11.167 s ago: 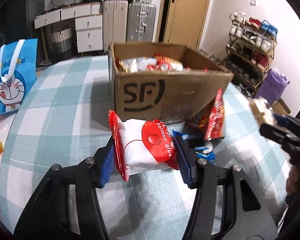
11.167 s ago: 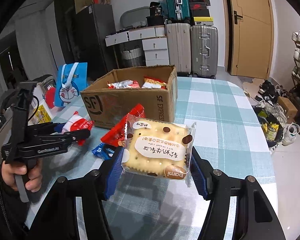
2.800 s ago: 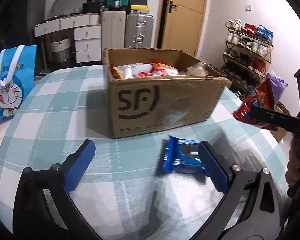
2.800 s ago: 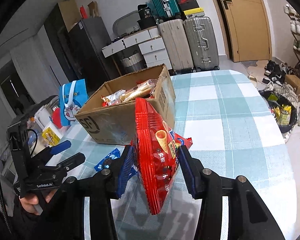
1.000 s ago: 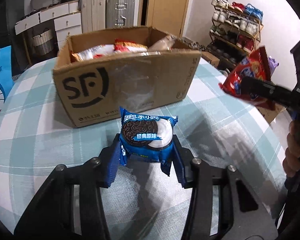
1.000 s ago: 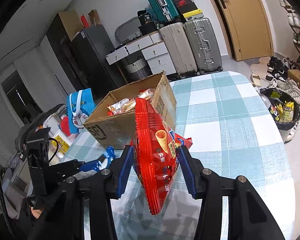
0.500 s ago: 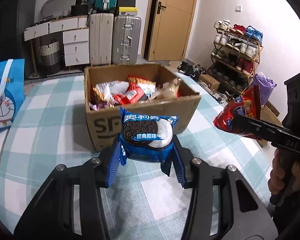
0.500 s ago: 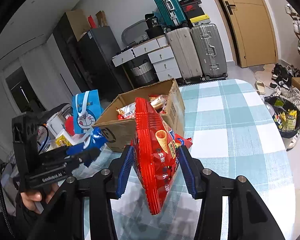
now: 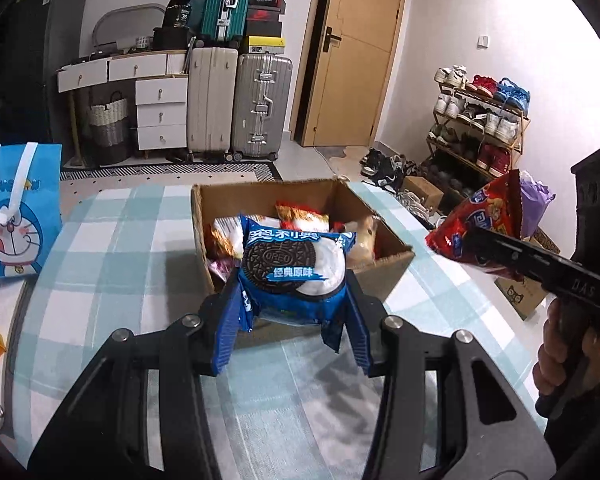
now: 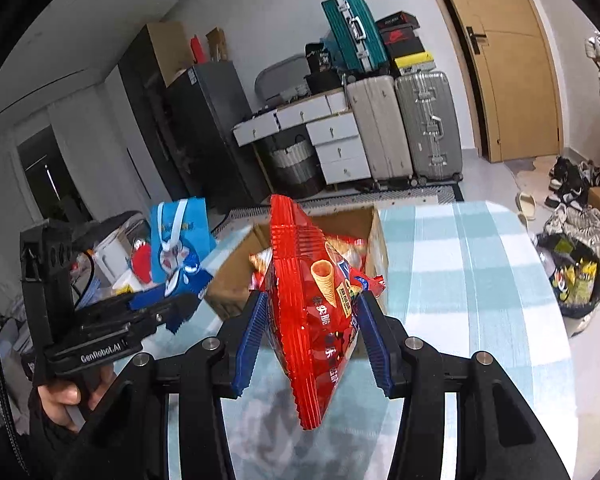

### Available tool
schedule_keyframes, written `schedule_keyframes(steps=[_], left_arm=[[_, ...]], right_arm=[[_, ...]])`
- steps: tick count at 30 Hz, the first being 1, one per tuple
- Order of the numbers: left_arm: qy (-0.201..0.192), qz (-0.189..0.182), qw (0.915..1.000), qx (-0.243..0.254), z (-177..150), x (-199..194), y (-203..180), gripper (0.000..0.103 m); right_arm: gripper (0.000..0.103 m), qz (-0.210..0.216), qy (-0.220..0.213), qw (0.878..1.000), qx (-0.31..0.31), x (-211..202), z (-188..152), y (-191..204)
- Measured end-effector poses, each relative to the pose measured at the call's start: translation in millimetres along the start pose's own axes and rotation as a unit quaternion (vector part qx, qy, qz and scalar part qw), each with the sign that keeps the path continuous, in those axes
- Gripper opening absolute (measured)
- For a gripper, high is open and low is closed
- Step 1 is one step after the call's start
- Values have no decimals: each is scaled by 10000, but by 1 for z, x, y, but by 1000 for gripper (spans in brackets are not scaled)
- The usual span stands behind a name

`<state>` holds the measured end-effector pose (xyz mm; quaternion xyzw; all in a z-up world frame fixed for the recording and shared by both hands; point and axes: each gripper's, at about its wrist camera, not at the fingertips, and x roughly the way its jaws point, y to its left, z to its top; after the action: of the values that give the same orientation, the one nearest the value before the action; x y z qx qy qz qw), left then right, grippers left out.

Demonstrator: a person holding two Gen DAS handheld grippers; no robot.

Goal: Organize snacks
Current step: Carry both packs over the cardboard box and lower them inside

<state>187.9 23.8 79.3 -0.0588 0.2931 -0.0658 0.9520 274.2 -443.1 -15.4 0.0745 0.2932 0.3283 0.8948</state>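
Raised since a second ago: left gripper (image 9: pixel 294 312), jaws clenched on Oreo pack (image 9: pixel 296 270), now above cardboard box (image 9: pixel 396 258). Right gripper (image 10: pixel 312 332) jaws clenched on red cone-snack bag (image 10: pixel 312 320), off surface (image 10: pixel 480 280). Risk: early release drops pack outside box; gripper collision.

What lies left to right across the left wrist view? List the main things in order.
Blue cartoon bag → Oreo pack clamped in the left claw, in front of the cardboard box → red snack bag in the right claw → hand holding that claw.
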Motion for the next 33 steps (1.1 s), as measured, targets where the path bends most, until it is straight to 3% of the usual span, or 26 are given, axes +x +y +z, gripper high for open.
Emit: schedule_keyframes(steps=[12,21,33], left_arm=[[-89,74,9999,-90,30,14,7,44],[-2,375,9993,83,40,44,0,44],[277,493,9982,207,37,94,-6,44]], right_arm=[[47,-21,-38,10000,28,19,44,6],[47,19,96,9999,68,49,54,8],[47,-101,317,9994,128,96,57,4]])
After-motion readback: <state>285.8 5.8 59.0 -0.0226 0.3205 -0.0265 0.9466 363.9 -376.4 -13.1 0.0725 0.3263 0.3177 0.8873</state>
